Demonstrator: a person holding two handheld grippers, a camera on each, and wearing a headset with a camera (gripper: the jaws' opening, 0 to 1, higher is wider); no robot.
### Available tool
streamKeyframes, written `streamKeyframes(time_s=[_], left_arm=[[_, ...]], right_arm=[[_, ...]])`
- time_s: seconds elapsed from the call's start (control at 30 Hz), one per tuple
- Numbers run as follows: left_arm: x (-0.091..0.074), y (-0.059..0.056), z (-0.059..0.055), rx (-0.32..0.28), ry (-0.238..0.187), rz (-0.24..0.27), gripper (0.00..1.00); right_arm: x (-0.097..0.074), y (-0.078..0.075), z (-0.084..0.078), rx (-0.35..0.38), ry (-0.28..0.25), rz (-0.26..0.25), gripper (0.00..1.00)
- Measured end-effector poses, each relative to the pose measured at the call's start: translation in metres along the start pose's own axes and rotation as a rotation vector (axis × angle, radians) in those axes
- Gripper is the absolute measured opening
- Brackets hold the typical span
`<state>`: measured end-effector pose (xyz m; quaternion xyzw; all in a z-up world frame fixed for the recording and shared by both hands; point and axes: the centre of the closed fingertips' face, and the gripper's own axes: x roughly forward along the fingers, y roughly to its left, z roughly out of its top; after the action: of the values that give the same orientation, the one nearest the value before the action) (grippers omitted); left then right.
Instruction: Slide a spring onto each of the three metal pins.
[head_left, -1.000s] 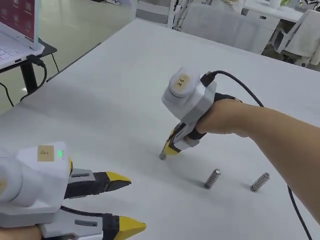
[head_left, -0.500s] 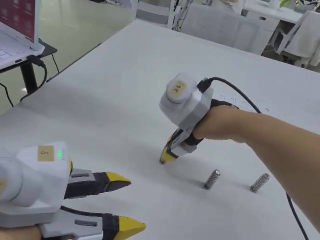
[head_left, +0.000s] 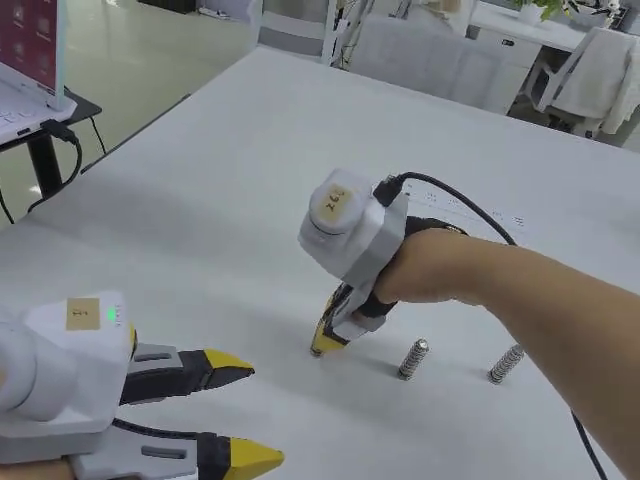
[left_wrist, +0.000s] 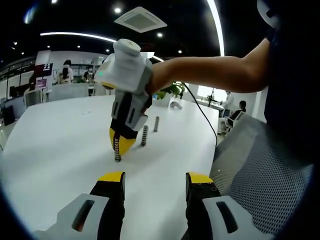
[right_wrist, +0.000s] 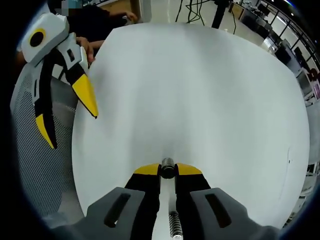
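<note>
My right gripper points steeply down at the white table, with its yellow tips at the surface. In the right gripper view its jaws are shut around a coiled spring, and a metal pin end shows between the tips. From the left gripper view that spring stands upright under the right gripper. Two more springs stand upright on pins to its right. My left gripper hovers open at the lower left, with nothing between its fingers.
A laptop on a dark stand sits off the table's left edge. Grey chairs line the far side. The right gripper's black cable trails over the forearm. A mesh chair is beside the table.
The right gripper has sunk toward the table and swung more upright, so its tips now cover the pin. The left gripper has stayed put. The head camera has shifted slightly.
</note>
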<state>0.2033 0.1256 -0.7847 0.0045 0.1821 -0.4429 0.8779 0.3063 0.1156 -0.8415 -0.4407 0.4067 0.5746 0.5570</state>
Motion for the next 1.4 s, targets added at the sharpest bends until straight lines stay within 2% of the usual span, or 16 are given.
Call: streamKeyframes(time_s=[0.33, 0.6, 0.67, 0.9, 1.03, 1.2, 1.4], left_arm=[[0.002, -0.006, 0.003, 0.013, 0.004, -0.014, 0.43], [0.003, -0.008, 0.003, 0.019, 0.005, -0.019, 0.43], [0.003, -0.008, 0.004, 0.021, 0.005, -0.02, 0.43], [0.003, -0.008, 0.004, 0.026, 0.005, -0.021, 0.42], [0.003, -0.009, 0.004, 0.027, 0.004, -0.023, 0.43], [0.003, -0.008, 0.004, 0.026, 0.002, -0.02, 0.43], [0.002, -0.007, 0.003, 0.025, 0.006, -0.017, 0.43]], right_arm=[[-0.003, 0.013, -0.008, 0.03, 0.006, -0.004, 0.08], [-0.003, 0.008, -0.006, 0.129, -0.025, -0.056, 0.09], [-0.004, 0.001, -0.004, 0.143, -0.043, -0.093, 0.09], [-0.002, -0.006, -0.003, 0.249, -0.059, -0.092, 0.09], [-0.001, -0.006, -0.002, 0.259, -0.06, -0.087, 0.09], [0.003, -0.004, -0.007, 0.236, -0.032, -0.087, 0.09], [0.003, -0.004, -0.007, 0.216, -0.034, -0.086, 0.11]])
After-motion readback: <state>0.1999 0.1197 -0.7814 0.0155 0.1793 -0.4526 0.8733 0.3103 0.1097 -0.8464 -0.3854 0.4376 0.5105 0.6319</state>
